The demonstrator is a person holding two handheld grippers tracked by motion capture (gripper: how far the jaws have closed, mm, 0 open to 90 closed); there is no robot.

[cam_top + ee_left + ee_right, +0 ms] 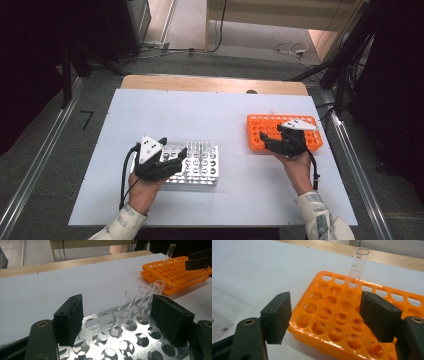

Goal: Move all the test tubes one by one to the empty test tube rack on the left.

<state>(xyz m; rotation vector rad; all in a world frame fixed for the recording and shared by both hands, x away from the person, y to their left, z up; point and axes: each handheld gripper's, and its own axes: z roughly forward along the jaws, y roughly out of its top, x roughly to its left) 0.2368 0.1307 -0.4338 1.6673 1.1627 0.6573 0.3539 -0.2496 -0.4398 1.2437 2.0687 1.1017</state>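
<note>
Claws first, since they are sitting nearest to us: we are holding the left claw (172, 154) over the near-left part of the metal rack (202, 170), and its jaws are standing spread with nothing between them. In the left gripper view we are looking past those jaws at the rack's perforated steel top (120, 340), whose round holes are lying directly beneath the gap. Just beyond the right jaw, three glass tubes (140, 302) are leaning in neighbouring holes, tilted away from the claw; the closest one (127, 305) is standing just ahead of the gap, not touched by either jaw.

We are keeping the right claw (272, 141) over the near-left edge of the orange rack (310, 122), and it too is gaping wide and gripping nothing. In the right gripper view the orange rack's rows of holes (332, 315) are spreading out under and beyond the jaws, and a single glass tube (358, 265) is standing nearly upright in a hole in a far row, ahead of the right jaw and apart from it.

Both racks are resting on the white desk (165, 115), well apart from each other, with bare white surface stretching beyond the claws to the wooden edge (210, 83) at the far side.
</note>
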